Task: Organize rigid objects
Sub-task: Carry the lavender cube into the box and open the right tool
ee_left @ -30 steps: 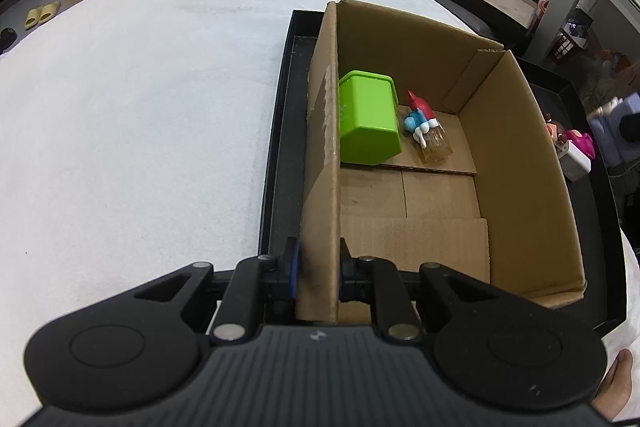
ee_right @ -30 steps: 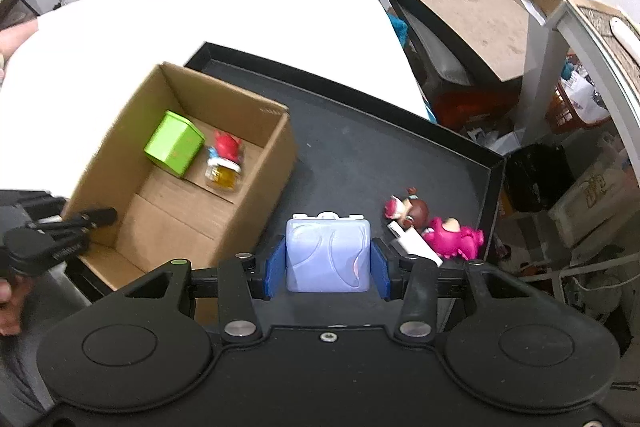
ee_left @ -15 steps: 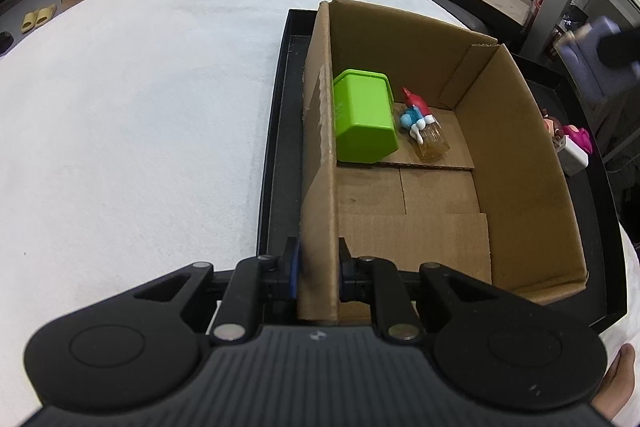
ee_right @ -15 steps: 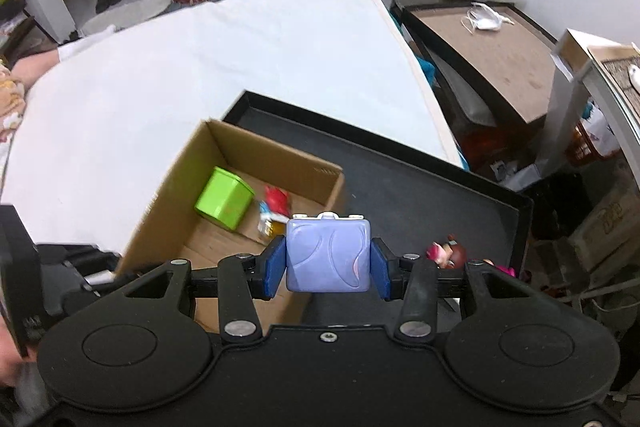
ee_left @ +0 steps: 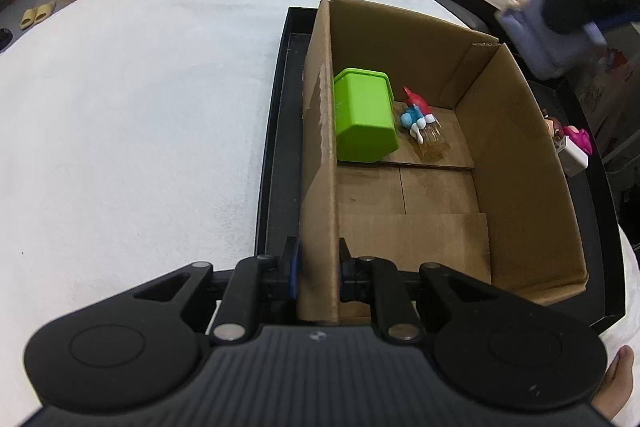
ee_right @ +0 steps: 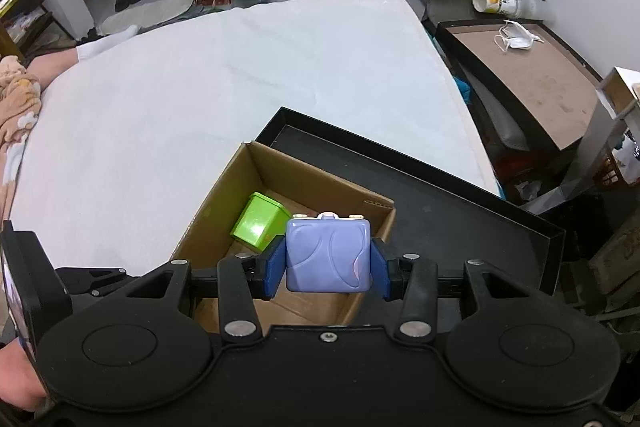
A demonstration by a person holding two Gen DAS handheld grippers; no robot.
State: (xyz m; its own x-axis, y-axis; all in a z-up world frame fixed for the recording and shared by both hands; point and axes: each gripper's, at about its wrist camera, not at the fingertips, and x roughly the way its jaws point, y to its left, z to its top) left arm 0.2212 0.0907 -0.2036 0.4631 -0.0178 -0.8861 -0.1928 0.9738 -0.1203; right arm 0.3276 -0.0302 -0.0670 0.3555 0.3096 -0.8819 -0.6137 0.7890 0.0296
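Note:
An open cardboard box [ee_left: 516,163] stands in a black tray [ee_left: 276,131]. Inside lie a green plastic container [ee_left: 362,115] and a small bottle with a red and blue figure on top [ee_left: 422,127]. My left gripper [ee_left: 318,267] is shut on the box's near left wall. My right gripper [ee_right: 328,263] is shut on a lavender plastic case [ee_right: 328,255] and holds it in the air above the box [ee_right: 216,227]. The case also shows blurred in the left wrist view [ee_left: 548,35], above the box's far right corner.
A pink toy and a small figure [ee_left: 570,143] lie in the tray to the right of the box. The tray sits on a white bed [ee_right: 200,87]. A low brown table [ee_right: 532,75] with a cup and a face mask stands to the right.
My right gripper has lifted the lavender case from the tray floor and carried it left, over the box. My left gripper has kept its hold on the box wall.

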